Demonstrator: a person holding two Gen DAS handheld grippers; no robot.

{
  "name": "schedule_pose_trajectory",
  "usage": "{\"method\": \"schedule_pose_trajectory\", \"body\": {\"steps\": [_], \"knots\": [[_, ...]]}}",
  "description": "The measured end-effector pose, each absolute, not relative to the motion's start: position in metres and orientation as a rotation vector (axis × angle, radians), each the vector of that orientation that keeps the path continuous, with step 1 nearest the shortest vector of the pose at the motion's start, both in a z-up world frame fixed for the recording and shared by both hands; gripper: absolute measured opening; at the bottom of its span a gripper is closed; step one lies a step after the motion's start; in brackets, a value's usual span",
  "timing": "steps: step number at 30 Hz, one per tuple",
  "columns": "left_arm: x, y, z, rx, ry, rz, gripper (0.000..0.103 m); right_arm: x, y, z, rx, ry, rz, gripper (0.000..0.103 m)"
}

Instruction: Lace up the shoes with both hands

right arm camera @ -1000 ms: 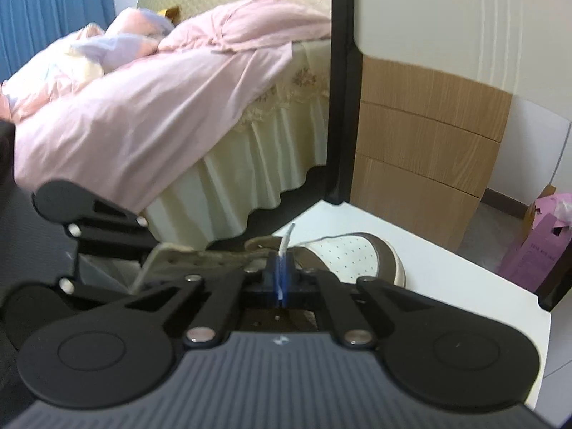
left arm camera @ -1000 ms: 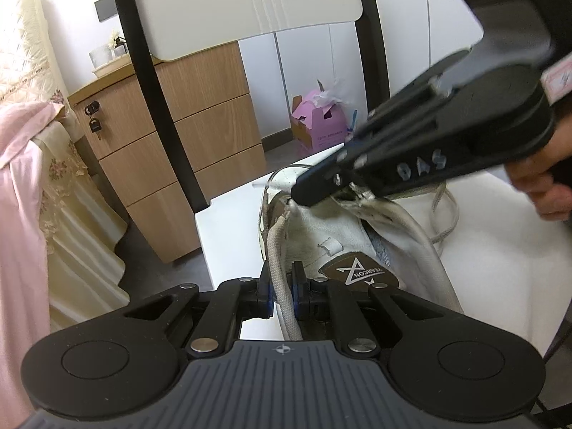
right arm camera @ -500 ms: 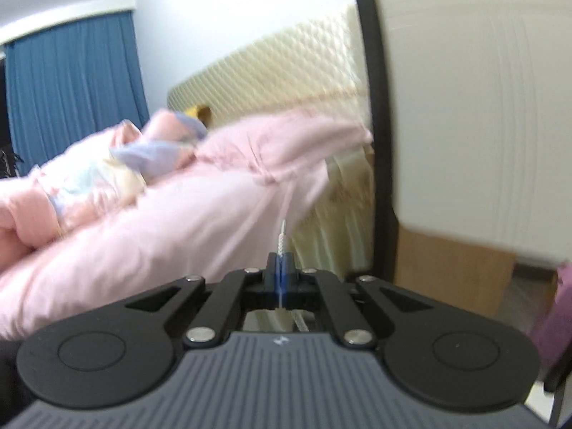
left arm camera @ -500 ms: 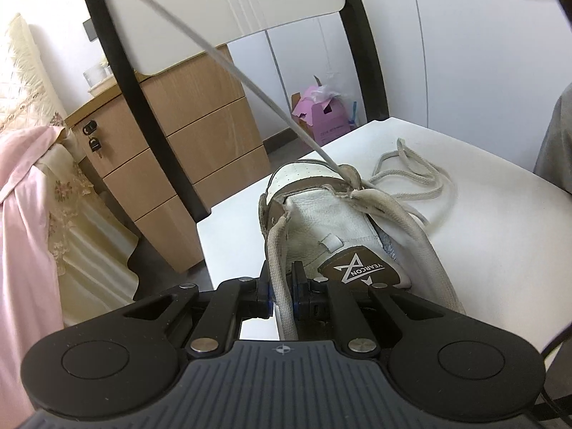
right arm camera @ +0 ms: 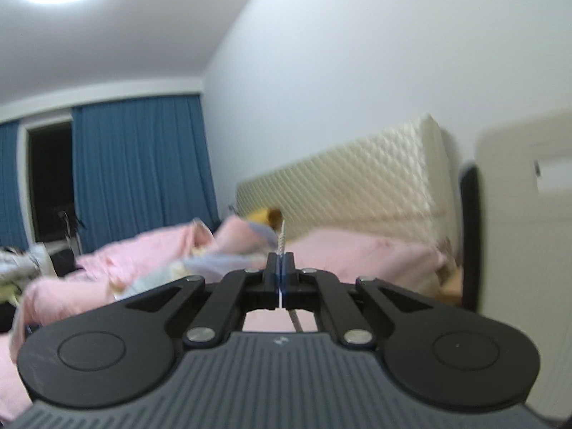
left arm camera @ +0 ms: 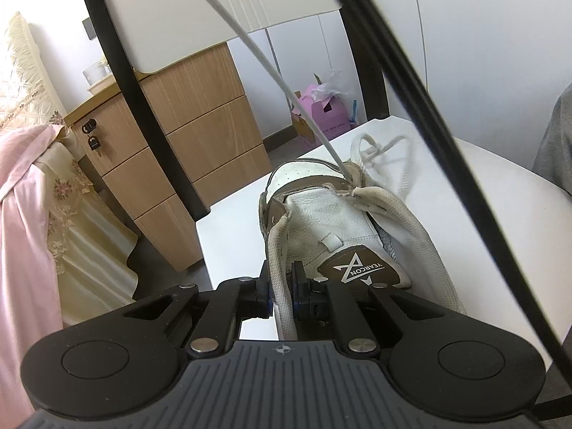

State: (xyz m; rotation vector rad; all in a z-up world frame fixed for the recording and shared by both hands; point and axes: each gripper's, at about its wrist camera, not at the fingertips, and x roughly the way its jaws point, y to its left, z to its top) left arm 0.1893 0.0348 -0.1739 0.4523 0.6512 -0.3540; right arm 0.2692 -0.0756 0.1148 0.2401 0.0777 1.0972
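Left wrist: left hand-held gripper [left arm camera: 282, 286] pinches the shoe [left arm camera: 332, 221] collar edge; shoe rests on white worktop [left arm camera: 482, 214], lace [left arm camera: 271, 68] taut upward from its eyelets. Right wrist: right hand-held gripper [right arm camera: 281, 268] pressed together on the lace tip [right arm camera: 282, 236], bed [right arm camera: 357, 250] beyond.

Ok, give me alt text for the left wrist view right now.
The left gripper is shut on the collar edge of a white and brown shoe on a white table. A taut lace runs from the shoe's eyelets up out of frame; slack lace lies beside it.
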Motion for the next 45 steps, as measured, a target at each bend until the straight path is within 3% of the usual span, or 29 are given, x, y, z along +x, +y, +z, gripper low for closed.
{"method": "schedule_pose_trajectory", "body": {"steps": [16,19,26,30,32,34,39,45], "knots": [[0.193,0.036,-0.175,0.444,0.661,-0.361,0.01,0.271,-0.085,0.28,0.286,-0.203,1.184,0.002],[0.194,0.037,-0.175,0.435,0.662,-0.366,0.01,0.275,-0.086,0.271,0.275,-0.183,1.169,0.002],[0.199,0.047,-0.17,0.364,0.689,-0.356,0.015,0.293,-0.1,0.192,0.311,-0.021,1.066,0.002],[0.2,0.053,-0.165,0.333,0.688,-0.327,0.034,0.298,-0.114,0.143,0.309,0.057,0.976,0.002],[0.196,0.054,-0.162,0.336,0.671,-0.321,0.052,0.298,-0.127,0.122,0.316,0.084,0.93,0.002],[0.191,0.053,-0.159,0.331,0.653,-0.337,0.059,0.297,-0.137,0.104,0.337,0.107,0.893,0.002],[0.179,0.047,-0.159,0.368,0.632,-0.323,0.06,0.287,-0.172,0.064,0.354,0.133,0.763,0.002],[0.164,0.049,-0.152,0.353,0.607,-0.338,0.076,0.275,-0.219,0.037,0.394,0.144,0.617,0.002]]}}
